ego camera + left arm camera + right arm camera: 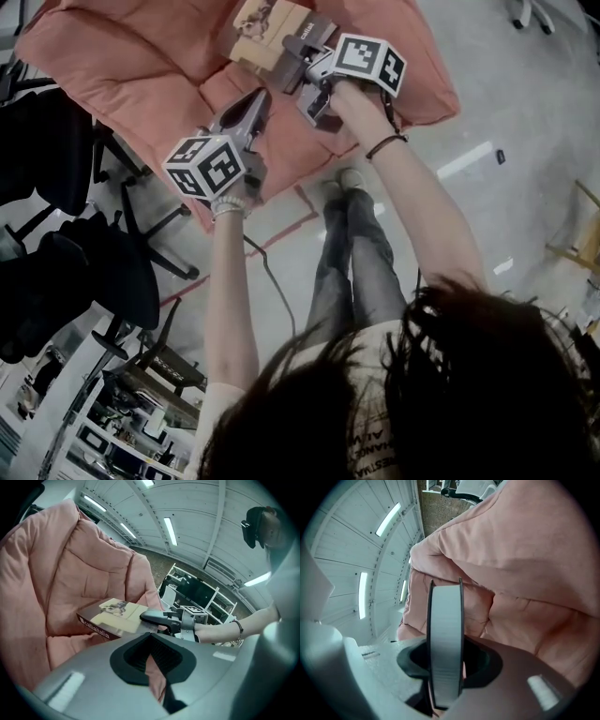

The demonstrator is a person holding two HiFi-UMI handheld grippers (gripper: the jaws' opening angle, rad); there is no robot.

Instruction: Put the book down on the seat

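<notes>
A big pink padded seat point(141, 56) fills the top of the head view, and its quilted back rises behind the jaws in both gripper views. The person stands in front of it on a grey floor point(525, 112), with their legs point(352, 253) in jeans below the outstretched arms. Black office chairs point(56, 187) crowd the left side. The book point(267, 28) lies roughly flat, cover up, low over the seat cushion. I cannot tell whether it touches the fabric. The right gripper point(298, 49) pinches the book at one edge, and the pale page block stands upright between its jaws. The left gripper point(257, 101) hangs just beside it, apart from the book, its jaws pressed together on nothing.
</notes>
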